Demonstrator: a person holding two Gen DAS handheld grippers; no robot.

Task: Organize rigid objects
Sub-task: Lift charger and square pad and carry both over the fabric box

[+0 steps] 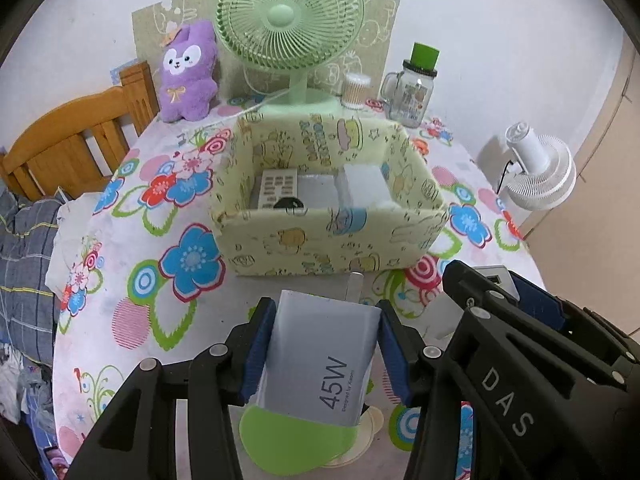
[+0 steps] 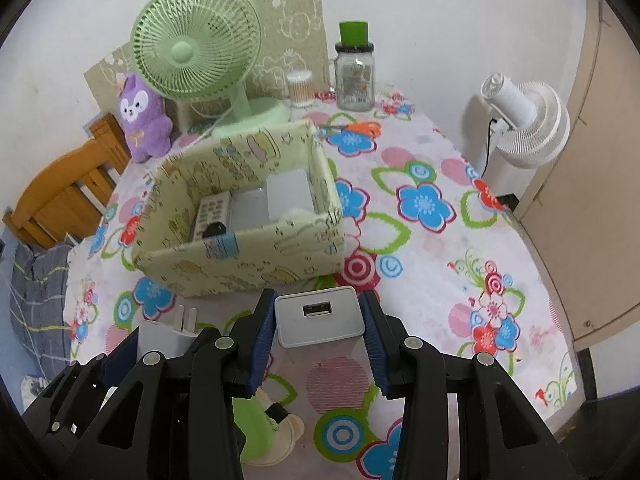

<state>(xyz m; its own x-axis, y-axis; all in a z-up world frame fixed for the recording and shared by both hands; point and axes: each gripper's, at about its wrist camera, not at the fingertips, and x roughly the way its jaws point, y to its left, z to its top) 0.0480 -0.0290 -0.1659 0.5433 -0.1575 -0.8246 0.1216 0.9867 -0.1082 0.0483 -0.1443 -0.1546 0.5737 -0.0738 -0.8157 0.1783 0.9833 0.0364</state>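
My left gripper (image 1: 322,322) is shut on a white 45W charger (image 1: 320,356), plug prongs pointing toward the box, held above the table. My right gripper (image 2: 320,320) is shut on a smaller white USB charger (image 2: 320,316), its port facing the camera. Ahead of both stands an open yellow cartoon-print fabric box (image 1: 320,240) (image 2: 256,256). Inside it lie a remote control (image 1: 278,192) (image 2: 212,214), a black item and white flat pieces. The right gripper's black body (image 1: 520,360) shows in the left wrist view, and the left gripper with its charger (image 2: 168,334) shows at the right wrist view's lower left.
The floral tablecloth (image 2: 420,280) covers a round table. At the back stand a green desk fan (image 1: 290,32), a purple plush (image 1: 188,72), a cotton-swab jar (image 1: 354,90) and a glass mug with green lid (image 1: 414,88). Orange scissors (image 2: 360,128), a white fan (image 2: 524,120), a wooden chair (image 1: 80,136).
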